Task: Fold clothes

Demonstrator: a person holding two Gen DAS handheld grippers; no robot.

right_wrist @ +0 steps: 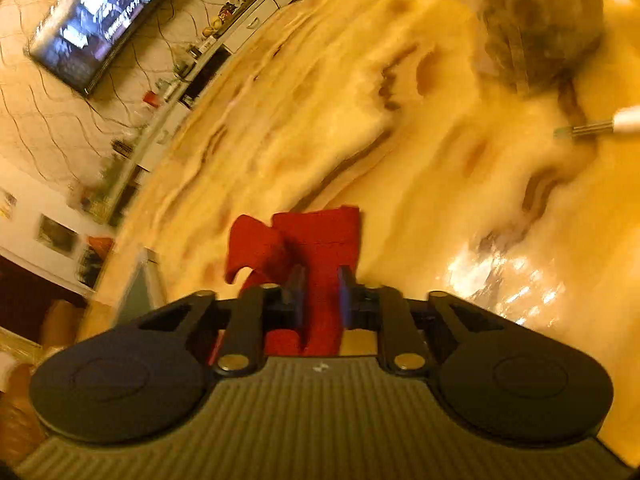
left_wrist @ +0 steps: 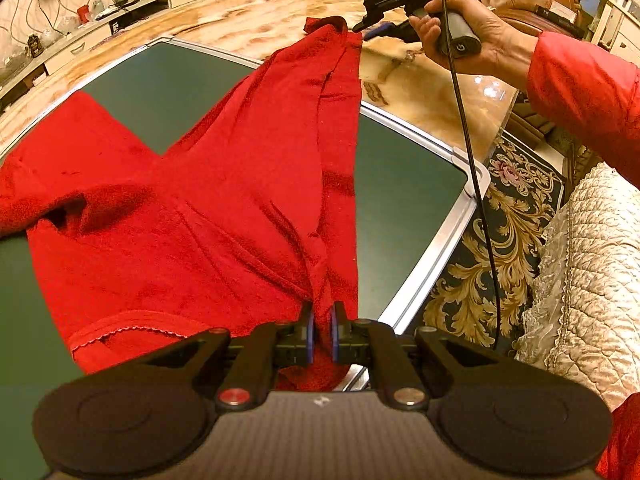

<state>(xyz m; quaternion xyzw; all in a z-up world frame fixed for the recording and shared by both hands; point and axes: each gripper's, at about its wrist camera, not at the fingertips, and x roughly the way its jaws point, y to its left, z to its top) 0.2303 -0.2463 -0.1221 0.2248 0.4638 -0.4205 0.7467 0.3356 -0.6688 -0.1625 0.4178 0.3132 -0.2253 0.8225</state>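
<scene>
A red knit garment (left_wrist: 208, 200) lies spread over a dark green mat (left_wrist: 160, 80), stretched taut between the two grippers. My left gripper (left_wrist: 322, 330) is shut on the garment's near edge, with red cloth bunched between its blue pads. At the far end the right gripper (left_wrist: 362, 26), held by a hand (left_wrist: 460, 32) in a red sleeve, pinches the garment's other end above the marble table. In the right wrist view my right gripper (right_wrist: 320, 294) is shut on a strip of the red garment (right_wrist: 320, 240), whose end sticks up past the fingers. That view is motion-blurred.
The mat has a silver frame (left_wrist: 448, 240) and lies on a glossy marble table (right_wrist: 400, 160). A black cable (left_wrist: 476, 184) hangs from the right gripper. A quilted cream cover (left_wrist: 592, 280) and patterned carpet (left_wrist: 492, 240) lie to the right. A television (right_wrist: 100, 20) hangs on the wall.
</scene>
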